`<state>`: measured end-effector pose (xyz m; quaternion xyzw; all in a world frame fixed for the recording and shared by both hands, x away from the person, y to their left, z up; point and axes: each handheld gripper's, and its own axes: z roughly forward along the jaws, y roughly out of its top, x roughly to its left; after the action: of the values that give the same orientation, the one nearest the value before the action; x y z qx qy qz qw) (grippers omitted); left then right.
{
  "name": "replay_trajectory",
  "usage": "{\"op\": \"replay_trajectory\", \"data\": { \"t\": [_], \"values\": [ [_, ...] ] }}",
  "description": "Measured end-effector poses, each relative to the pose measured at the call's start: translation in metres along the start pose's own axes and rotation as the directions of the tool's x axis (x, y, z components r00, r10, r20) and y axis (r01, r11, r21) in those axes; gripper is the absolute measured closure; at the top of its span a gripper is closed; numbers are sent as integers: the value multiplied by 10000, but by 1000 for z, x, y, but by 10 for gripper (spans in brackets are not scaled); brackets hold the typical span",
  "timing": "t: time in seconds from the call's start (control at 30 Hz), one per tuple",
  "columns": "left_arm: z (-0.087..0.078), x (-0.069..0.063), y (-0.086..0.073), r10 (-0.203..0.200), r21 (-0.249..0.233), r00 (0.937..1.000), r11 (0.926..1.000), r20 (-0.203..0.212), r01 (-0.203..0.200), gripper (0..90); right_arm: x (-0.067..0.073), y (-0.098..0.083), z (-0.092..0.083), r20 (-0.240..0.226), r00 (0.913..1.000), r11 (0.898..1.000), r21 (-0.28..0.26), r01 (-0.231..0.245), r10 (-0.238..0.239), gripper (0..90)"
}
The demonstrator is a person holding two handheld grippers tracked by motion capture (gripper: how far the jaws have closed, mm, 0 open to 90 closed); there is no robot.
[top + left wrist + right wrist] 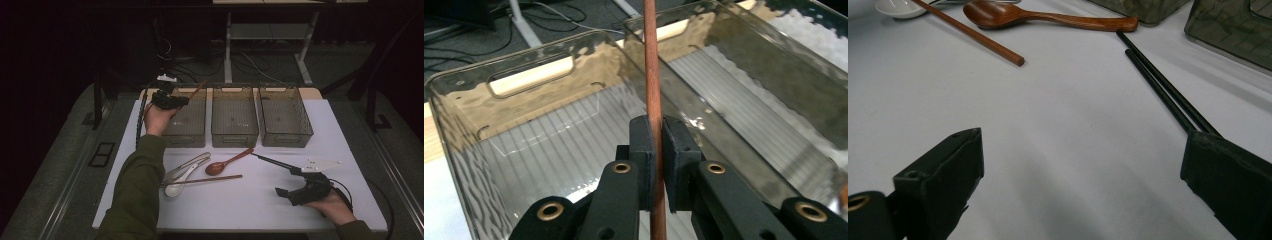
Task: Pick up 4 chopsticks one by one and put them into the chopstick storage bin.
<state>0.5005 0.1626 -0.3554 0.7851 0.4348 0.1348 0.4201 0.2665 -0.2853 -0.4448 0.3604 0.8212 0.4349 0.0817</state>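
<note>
White sheeting covers the surface (240, 205), and over its far left corner the left gripper (658, 150) clamps its fingers (642, 150) on a slim, reddish-brown wooden chopstick (652, 75), held above the left bin (186, 131), whose bottom looks bare. Beside that bin stand the middle bin (234, 135) and the right bin (286, 137), both clear, smoky and seemingly bare too. Nearer the person, the right gripper (1083, 175) rests with fingers spread wide, one touching a pair of black chopsticks (1160, 85), near a wooden spoon (1048, 17), a second wooden chopstick (973, 35) and a white spoon (176, 187).
</note>
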Motion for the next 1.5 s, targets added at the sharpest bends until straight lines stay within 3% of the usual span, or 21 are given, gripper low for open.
{"op": "replay_trajectory", "data": {
  "t": [0.67, 1.13, 1.33, 1.5],
  "values": [
    [35, 15, -14, -829, 850, 9939, 9924, -731, 890, 824, 0, -1, -2, 21, 10000, 9999, -127, -71, 71, 37],
    [33, 15, -13, -799, 671, 9936, 9941, -802, 854, 764, 0, -1, -2, 26, 10000, 9999, -136, -74, 75, 37],
    [29, 14, -12, -492, 712, 9960, 9960, -740, 545, 708, 0, -1, -2, 26, 10000, 9999, -117, -89, 89, 37],
    [23, 10, -10, -130, 749, 9991, 9971, -400, 160, 636, 0, -1, -2, 29, 10000, 9999, -105, -75, 76, 37]
  ]
}}
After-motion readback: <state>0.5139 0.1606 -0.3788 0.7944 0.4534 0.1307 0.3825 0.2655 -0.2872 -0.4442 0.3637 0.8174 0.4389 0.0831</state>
